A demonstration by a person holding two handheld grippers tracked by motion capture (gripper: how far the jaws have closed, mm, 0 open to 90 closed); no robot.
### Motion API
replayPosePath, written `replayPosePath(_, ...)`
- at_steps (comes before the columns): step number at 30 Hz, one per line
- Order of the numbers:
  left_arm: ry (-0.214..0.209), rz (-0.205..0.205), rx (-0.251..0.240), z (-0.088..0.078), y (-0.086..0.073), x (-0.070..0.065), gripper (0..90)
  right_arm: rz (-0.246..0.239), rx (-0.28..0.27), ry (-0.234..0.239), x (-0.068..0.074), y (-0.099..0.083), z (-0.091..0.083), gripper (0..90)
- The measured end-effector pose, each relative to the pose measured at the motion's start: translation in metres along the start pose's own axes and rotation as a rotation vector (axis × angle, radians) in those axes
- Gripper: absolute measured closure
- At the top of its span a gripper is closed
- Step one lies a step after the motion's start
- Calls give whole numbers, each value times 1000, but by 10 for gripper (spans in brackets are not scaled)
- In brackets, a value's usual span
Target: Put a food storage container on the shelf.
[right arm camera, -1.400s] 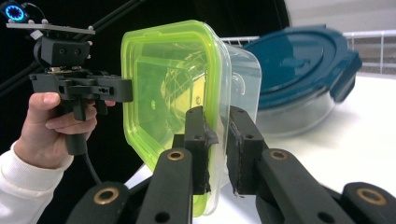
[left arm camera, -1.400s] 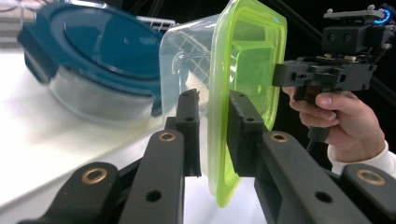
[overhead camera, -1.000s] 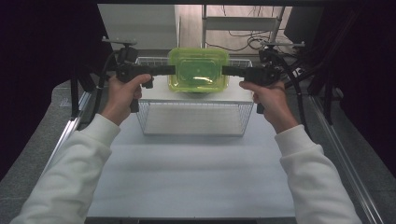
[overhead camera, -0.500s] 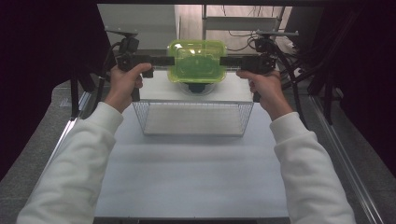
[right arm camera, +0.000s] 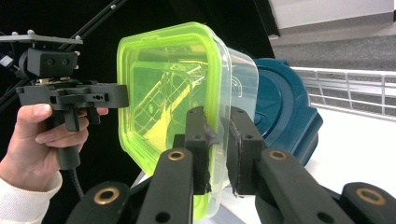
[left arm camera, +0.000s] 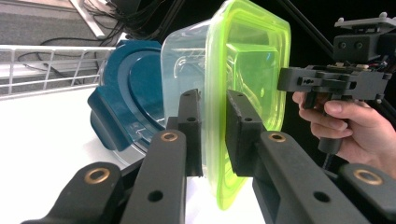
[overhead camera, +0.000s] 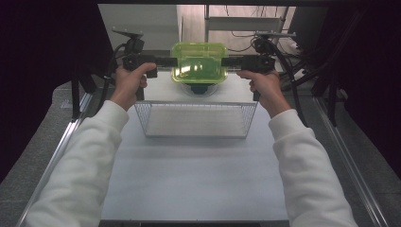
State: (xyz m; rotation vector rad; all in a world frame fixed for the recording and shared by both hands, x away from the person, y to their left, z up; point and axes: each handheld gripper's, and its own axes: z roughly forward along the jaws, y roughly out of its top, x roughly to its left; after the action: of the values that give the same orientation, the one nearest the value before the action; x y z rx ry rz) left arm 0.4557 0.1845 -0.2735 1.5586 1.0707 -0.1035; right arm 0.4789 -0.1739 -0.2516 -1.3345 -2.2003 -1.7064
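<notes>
A clear plastic container with a neon green lid (overhead camera: 198, 64) hangs level between my two grippers, beyond the far side of the wire basket. My left gripper (overhead camera: 172, 61) is shut on the lid's left rim; in the left gripper view its jaws (left arm camera: 212, 100) pinch the green edge. The right gripper (overhead camera: 224, 61) is shut on the opposite rim, pinching the lid edge (right arm camera: 218, 116) in the right gripper view. Just under the container lies a dark blue dish (overhead camera: 198, 88) on the white table, partly hidden by it. That dish (left arm camera: 126, 98) (right arm camera: 285, 107) sits close behind the container in both gripper views.
A rectangular wire basket (overhead camera: 196, 118) stands on the white table (overhead camera: 189, 175) between the person and the container. Black frame posts and cables crowd the far left and right. A metal rail runs along each table side.
Both hands have carried the container away from the person, from over the basket's far rim to beyond it, above the blue dish. The grip has stayed the same.
</notes>
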Motion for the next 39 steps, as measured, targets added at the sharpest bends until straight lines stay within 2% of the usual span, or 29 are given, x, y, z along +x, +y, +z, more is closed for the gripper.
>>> replayPosePath(4,-4,-17,-2,2,2,4,778,18,-6,6,-4,3,3,785)
replayPosePath(8,-7,-64,-9,4,6,9,777,52,-7,8,-8,6,7,774)
replayPosePath(10,-8,-75,-13,6,7,12,777,73,-4,3,-10,8,9,766)
replayPosePath(17,-29,-167,-24,14,12,26,752,189,-11,9,-23,11,19,738)
replayPosePath(21,-26,-198,-22,17,13,29,736,234,-18,8,-28,10,23,721)
replayPosePath(27,-13,-188,-21,19,12,30,707,245,-27,0,-28,8,26,696)
replayPosePath(30,-9,-178,-25,20,11,29,681,256,-38,3,-28,6,27,650)
replayPosePath(33,-10,-165,-39,21,10,28,641,237,-54,-8,-27,5,28,572)
replayPosePath(36,-6,-145,-64,20,11,26,530,234,-88,-22,-25,4,26,482)
replayPosePath(39,21,-116,-99,13,12,20,382,201,-117,-29,-22,4,20,406)
